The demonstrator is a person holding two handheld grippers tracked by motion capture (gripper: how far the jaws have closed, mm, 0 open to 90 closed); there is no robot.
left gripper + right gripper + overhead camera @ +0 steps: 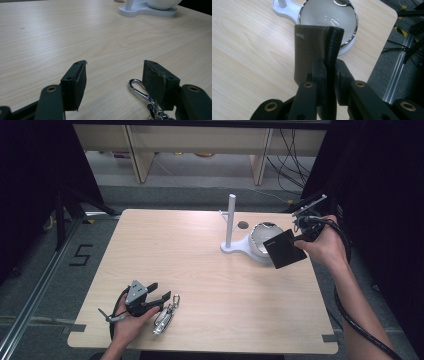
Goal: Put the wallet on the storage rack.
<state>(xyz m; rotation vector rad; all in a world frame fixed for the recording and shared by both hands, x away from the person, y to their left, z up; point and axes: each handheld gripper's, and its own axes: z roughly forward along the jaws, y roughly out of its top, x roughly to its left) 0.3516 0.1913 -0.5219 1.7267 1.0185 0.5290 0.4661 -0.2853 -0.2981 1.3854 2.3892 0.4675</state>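
Near edge of the wooden table (210,285), left side: the left gripper (159,296) lies low over the tabletop in the person's left hand (127,325), its jaws spread wide with bare wood between them. A silver metal snap-hook clip (165,316) rests on the table just beside the jaw on the gripper's right; in the left gripper view its open hook loop (136,86) lies against the inner edge of that jaw, and the fingers (75,82) grip nothing.

Middle distance, right side: the right hand (327,245) holds the right gripper (300,237) raised above the table near its right edge. Its jaws are pressed onto a dark brown leather wallet (284,249), pinching it along the folded spine. In the right gripper view the wallet (312,52) stands edge-on between the two jaws, its grained face turned to the left and a small embossed mark near its upper corner, too small to read.

Farther back: a white stand (235,247) with an upright post (231,217) sits on the table; its base also carries a round white bowl with a chrome rim (261,240). The wallet hangs in front of and partly over this bowl (329,15), though whether they touch cannot be told.

Beyond the table: grey floor, a wooden bench frame (145,155), and loose black cables (295,160).
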